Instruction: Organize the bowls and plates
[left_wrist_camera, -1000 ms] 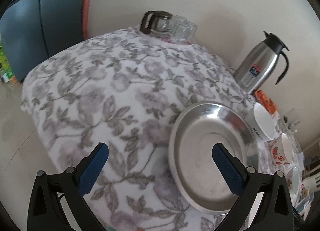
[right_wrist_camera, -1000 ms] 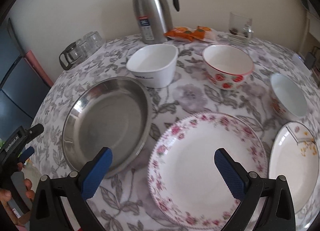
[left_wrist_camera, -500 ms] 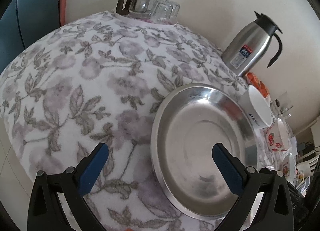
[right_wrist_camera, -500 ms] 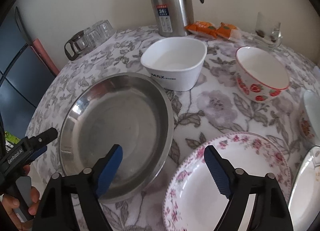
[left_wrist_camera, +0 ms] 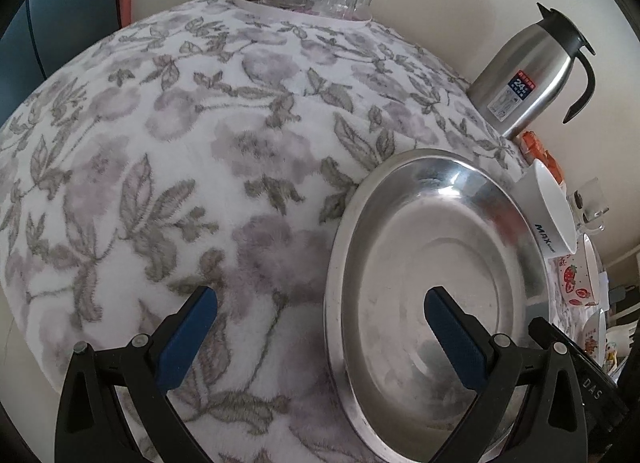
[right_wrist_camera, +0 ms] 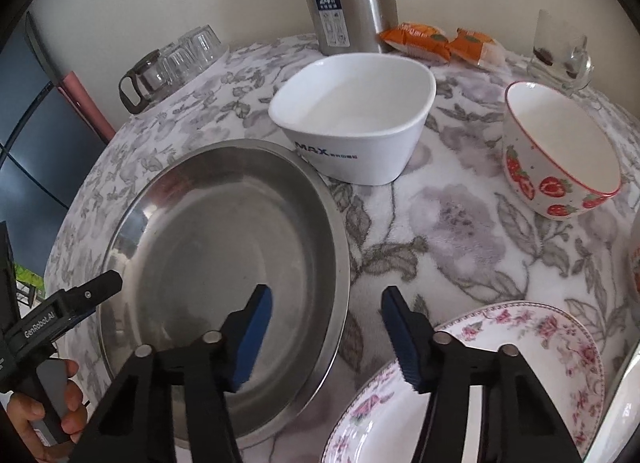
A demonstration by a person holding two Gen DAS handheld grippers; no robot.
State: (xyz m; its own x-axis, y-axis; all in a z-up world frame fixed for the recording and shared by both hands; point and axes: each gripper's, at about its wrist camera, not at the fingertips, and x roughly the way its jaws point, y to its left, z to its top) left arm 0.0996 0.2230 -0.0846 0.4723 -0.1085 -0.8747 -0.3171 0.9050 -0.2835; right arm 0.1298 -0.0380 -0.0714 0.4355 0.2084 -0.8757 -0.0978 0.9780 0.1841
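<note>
Right wrist view: my right claw, jaws just narrowing but not gripping, straddles the steel plate's near rim on the table; floral plate beside, white bowl beyond. Left claw gapes across the opposite rim.

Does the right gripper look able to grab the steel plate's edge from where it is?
Probably yes. The right gripper has just been closing, and the steel plate's near rim sits between its blue pads, not yet pinched. Nothing blocks it; the floral plate lies beside.
</note>
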